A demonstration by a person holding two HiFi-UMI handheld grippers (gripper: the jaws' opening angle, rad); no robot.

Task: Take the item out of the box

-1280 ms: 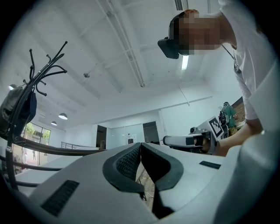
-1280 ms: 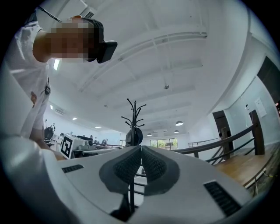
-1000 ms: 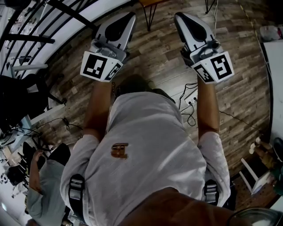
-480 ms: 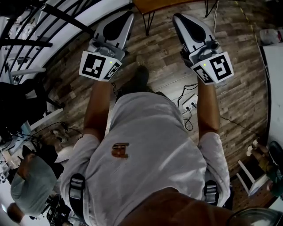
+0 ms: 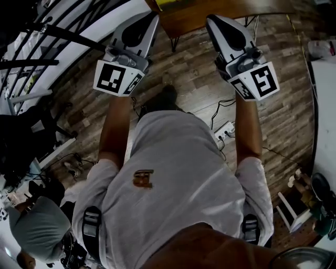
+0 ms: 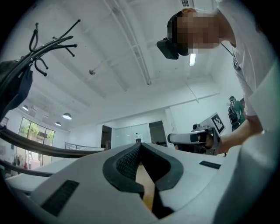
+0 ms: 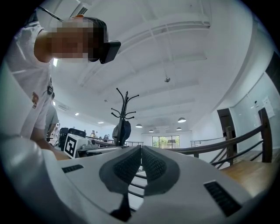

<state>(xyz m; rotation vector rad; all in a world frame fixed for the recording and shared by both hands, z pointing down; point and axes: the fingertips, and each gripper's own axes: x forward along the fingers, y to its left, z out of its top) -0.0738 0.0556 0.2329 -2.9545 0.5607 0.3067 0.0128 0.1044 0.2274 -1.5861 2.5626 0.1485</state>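
No box or item shows in any view. In the head view my left gripper (image 5: 150, 19) and my right gripper (image 5: 212, 21) are held side by side in front of the person's chest, above the wooden floor, both pointing forward. Each is shut with nothing between its jaws. The left gripper view has the left gripper (image 6: 140, 147) with its ribbed pads (image 6: 127, 162) meeting at the tip, aimed up at the ceiling. The right gripper view has the right gripper (image 7: 141, 149) shut the same way, with only the room behind it.
A brown table (image 5: 210, 14) on thin black legs lies ahead at the top edge, something yellow (image 5: 168, 3) on it. A black railing (image 5: 63, 37) runs along the left. A power strip (image 5: 224, 128) with cables lies on the floor. Another person (image 5: 37, 231) is at lower left.
The floor has slid down the head view and the brown table has come in at the top. Both grippers keep their place and stay shut. The person at lower left has shifted.
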